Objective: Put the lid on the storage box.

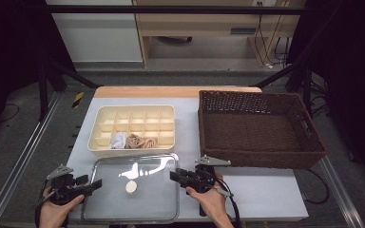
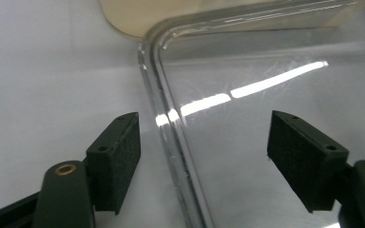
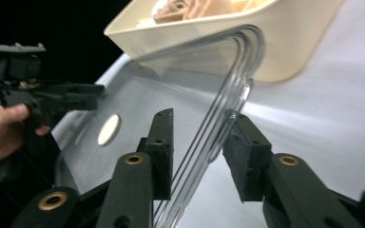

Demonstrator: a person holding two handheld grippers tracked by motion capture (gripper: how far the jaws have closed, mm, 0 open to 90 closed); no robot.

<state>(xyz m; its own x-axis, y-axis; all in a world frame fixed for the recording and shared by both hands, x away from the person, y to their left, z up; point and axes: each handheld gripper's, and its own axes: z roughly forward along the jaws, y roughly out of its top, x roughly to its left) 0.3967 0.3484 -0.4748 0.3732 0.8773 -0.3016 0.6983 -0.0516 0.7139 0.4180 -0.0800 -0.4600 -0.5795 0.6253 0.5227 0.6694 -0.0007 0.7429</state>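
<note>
Both grippers straddled the clear lid's side rims.

The lid [image 1: 138, 190] lay flat on the tabletop [image 1: 261, 190] at 6 o'clock of the cream organizer [image 1: 132, 129], likely for a two-sided lift. Left gripper [image 2: 204, 156] fingers stood apart around the glossy rounded rim; right gripper [image 3: 197, 152] fingers flanked the opposite rim, not clamped. The woven basket [image 1: 259, 128] sat at 3 o'clock.

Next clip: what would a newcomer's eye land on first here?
Probably the clear lid lying flat at the near edge of the table, with the left tongs and the right tongs each straddling one of its side rims; neither is visibly clamped. Behind it sits the cream divided organizer, holding bunched fabric in its front compartments, and to the right the big brown wicker basket.
</note>
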